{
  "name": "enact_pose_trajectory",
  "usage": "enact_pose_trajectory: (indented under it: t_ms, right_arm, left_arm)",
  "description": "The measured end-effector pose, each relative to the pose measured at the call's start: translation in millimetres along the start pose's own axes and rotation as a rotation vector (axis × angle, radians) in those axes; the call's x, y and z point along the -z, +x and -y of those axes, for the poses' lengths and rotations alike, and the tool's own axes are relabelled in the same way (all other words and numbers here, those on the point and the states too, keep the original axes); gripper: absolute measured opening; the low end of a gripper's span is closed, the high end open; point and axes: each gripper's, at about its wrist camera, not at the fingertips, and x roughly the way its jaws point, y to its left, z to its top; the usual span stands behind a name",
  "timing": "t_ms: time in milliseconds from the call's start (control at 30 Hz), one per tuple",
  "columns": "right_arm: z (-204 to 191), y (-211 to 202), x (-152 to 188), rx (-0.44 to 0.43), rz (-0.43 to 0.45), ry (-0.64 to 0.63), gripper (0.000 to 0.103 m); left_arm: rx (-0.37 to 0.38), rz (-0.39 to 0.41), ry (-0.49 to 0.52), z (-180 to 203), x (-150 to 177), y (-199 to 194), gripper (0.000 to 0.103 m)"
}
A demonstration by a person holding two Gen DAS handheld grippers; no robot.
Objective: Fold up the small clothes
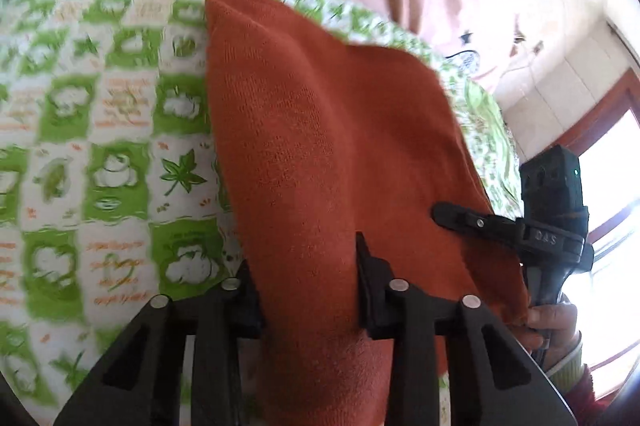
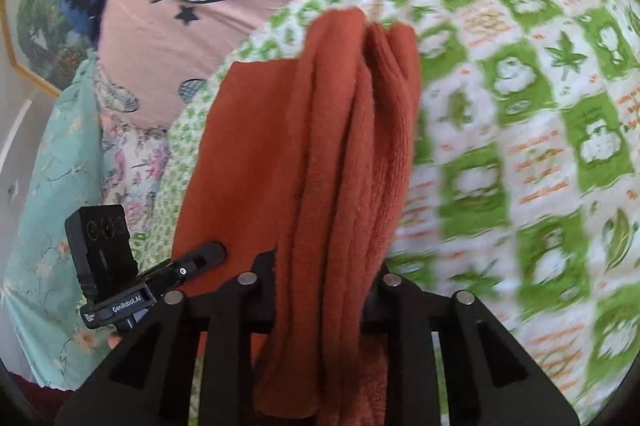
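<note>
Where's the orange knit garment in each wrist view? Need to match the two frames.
Left wrist: orange knit garment fills the centre, running from the left gripper up to the cloth's far edge; the right gripper pinches its right edge.
Right wrist: same garment hangs bunched in centre, clamped in the right gripper; the left gripper holds its flat left part.
Shared landmark: green-and-white checked cloth underneath.
</note>
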Motion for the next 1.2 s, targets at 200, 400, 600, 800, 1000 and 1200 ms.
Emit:
enact_pose_trajectory:
  t_ms: [200,400,600,800,1000,1200]
  right_arm:
    - [-69.0,33.0,36.6,-0.093,-0.065,-0.118,0.026]
    - [-103.5,84.9,73.4,-0.173,-0.153,-0.123,0.026]
    - [-98.1,94.7,90.4,-0.048,-0.171,-0.106,0.044]
    - [-111.9,46.8,78.6,0.124,-0.023,-0.19,0.053]
    - [-135.5,64.7,57.4,0.127,-0.011,-0.245,0.048]
    - [-152.3,86.9,58.8,0.114,-0.041,-0.262,0.011]
  left_arm:
    - [-0.041,0.106,0.029,-4.5,32.0,-86.6,0.031]
    - [-0.131,0.146,-0.005,-43.3,77.7,-168.9,0.031]
    - [-0.181,0.085,-0.111,-93.6,122.4,-181.7,0.039]
    - [-0.234,0.138,-0.134,-98.5,135.3,-197.2,0.065]
    - [-0.301,0.2,-0.176,-109.5,137.6,-218.2,0.065]
    - [-0.33,0.181,-0.154,-104.7,136.2,-212.1,0.064]
